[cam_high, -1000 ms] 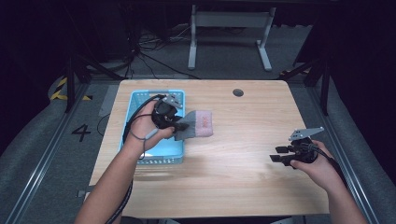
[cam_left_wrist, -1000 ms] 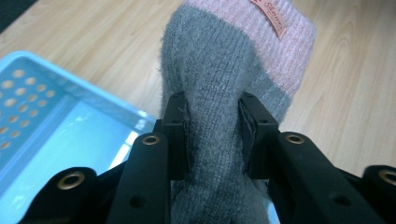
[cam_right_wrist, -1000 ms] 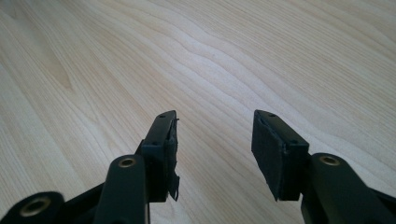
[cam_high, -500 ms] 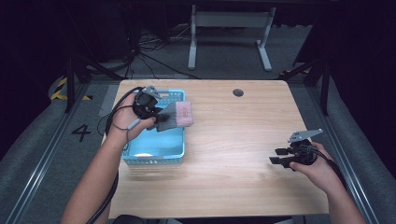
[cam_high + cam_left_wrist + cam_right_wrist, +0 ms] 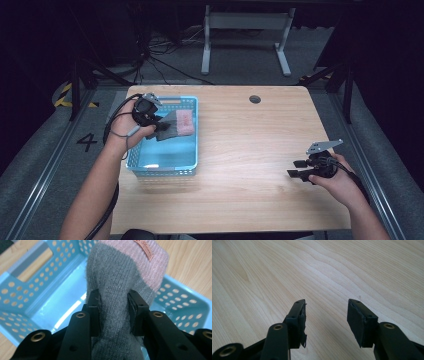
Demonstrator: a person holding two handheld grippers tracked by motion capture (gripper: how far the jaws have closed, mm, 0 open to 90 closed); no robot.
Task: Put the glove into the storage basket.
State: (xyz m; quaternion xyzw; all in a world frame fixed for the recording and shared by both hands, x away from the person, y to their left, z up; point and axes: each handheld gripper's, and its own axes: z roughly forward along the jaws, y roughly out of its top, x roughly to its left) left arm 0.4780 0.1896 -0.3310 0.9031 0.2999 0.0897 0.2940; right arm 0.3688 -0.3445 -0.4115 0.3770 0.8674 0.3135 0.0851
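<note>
Two black pads of the left claw (image 5: 113,312) pinch a soft knitted glove, grey with a pink cuff (image 5: 125,275), squeezing the grey wool into a narrow waist between them. Past the pads the glove fans out wide and its pink cuff, carrying a small tan label, droops at the far end. Beneath and beyond the claw lies a light-blue perforated plastic basket (image 5: 192,150), so the glove hangs above the basket's far end, apart from its floor. I judge the glove light, limp and easy to compress, not fragile or slippery; the mid-body hold looks sound, though loose ends may drape over the rim. Well apart, the right claw (image 5: 325,320) stands open and empty just above the pale wooden bench (image 5: 260,150).
</note>
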